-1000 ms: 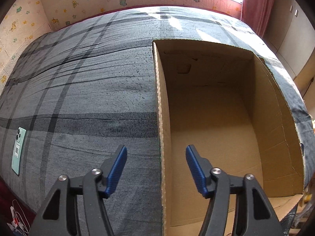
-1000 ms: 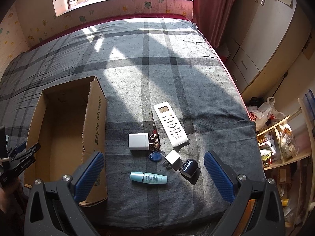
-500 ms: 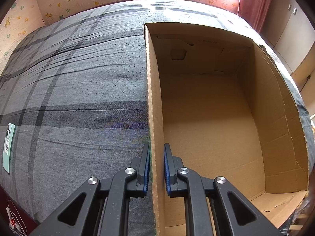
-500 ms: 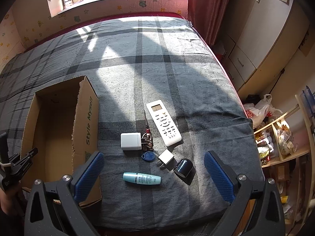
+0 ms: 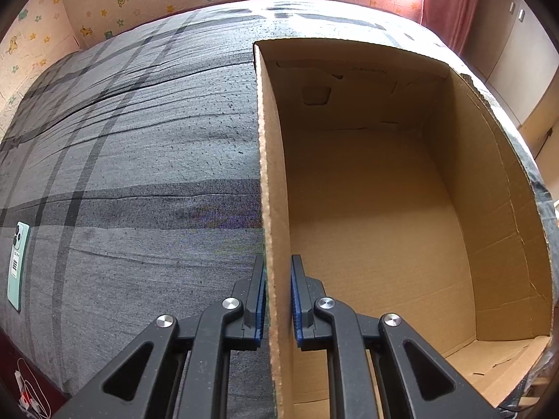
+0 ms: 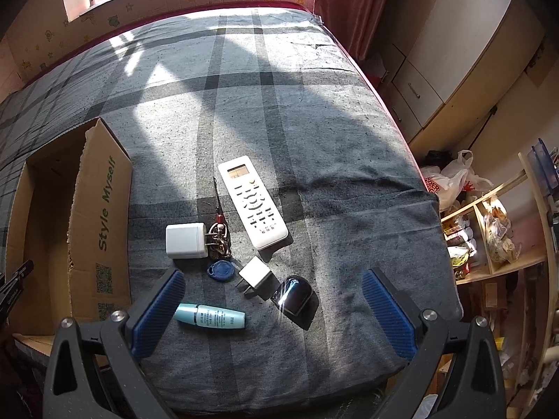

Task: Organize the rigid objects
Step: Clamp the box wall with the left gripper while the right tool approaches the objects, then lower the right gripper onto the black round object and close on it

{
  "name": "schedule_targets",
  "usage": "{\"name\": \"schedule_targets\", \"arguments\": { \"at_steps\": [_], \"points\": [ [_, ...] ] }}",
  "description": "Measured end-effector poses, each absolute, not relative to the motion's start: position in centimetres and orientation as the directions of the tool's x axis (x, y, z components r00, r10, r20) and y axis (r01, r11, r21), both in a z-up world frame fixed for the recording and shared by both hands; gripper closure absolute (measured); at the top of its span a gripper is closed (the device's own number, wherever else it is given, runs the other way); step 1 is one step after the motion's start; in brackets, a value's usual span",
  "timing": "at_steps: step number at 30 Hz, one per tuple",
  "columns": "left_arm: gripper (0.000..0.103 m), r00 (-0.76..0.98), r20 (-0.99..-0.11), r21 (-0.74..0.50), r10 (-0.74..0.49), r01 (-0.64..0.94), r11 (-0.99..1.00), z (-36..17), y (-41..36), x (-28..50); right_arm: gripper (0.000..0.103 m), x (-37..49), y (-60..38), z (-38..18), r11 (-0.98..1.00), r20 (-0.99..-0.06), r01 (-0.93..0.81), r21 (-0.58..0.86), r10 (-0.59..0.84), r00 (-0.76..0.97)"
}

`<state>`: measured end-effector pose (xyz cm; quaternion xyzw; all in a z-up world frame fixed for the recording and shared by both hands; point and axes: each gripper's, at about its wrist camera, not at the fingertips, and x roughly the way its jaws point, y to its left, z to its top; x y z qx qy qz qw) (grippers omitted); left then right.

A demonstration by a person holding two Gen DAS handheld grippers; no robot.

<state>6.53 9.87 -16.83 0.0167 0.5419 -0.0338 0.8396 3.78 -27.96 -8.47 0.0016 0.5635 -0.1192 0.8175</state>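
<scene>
The left gripper is clamped on the left wall of the empty cardboard box, one pad outside and one inside, so the box is steadied on the bed. The right gripper hangs spread wide and empty over the near edge of the bed, and it is the hand nearer the loose things. Just ahead of it, between its fingers, lie the teal tube, its long axis running across the gripper's opening, and the glossy black case. A little farther off are the small white plug adapter, the blue key fob, the keys, the white charger block and the white remote, whose length runs away from the gripper. The box stands left of all of these. What the thin red-handled piece beside the keys is, I cannot tell; the box's near end is cut off.
</scene>
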Motion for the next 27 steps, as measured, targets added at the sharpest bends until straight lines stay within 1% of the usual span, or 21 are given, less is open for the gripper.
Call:
{"name": "schedule_targets", "arguments": {
  "at_steps": [5,11,18,23,26,27],
  "points": [
    [0.09,0.413,-0.91,-0.01,-0.04,0.076,0.997,-16.8,9.8,6.4,0.0,4.1,-29.5,-11.9,0.972,-0.944,0.181,-0.15,-0.195,0.266],
    [0.09,0.414,-0.909,-0.01,-0.042,0.079,0.997,-16.6,9.7,6.3,0.0,4.5,-31.0,-15.1,0.97,-0.954,0.183,-0.158,-0.198,0.226],
    [0.09,0.411,-0.911,-0.022,-0.049,0.07,0.997,-16.6,10.1,6.5,0.001,4.7,-32.7,-18.2,0.967,-0.974,0.222,-0.123,-0.161,0.161],
    [0.09,0.409,-0.911,-0.02,-0.047,0.071,0.997,-16.6,10.1,6.5,0.009,4.7,-33.5,-19.6,0.965,-0.982,0.247,-0.094,-0.131,0.137],
    [0.09,0.408,-0.912,-0.02,-0.046,0.069,0.997,-16.7,10.1,6.6,0.017,4.9,-33.7,-20.3,0.964,-0.985,0.254,-0.075,-0.111,0.13],
    [0.09,0.408,-0.912,-0.02,-0.046,0.069,0.997,-16.7,10.1,6.6,0.021,5.0,-33.8,-20.6,0.965,-0.987,0.253,-0.07,-0.104,0.124]
  ]
}}
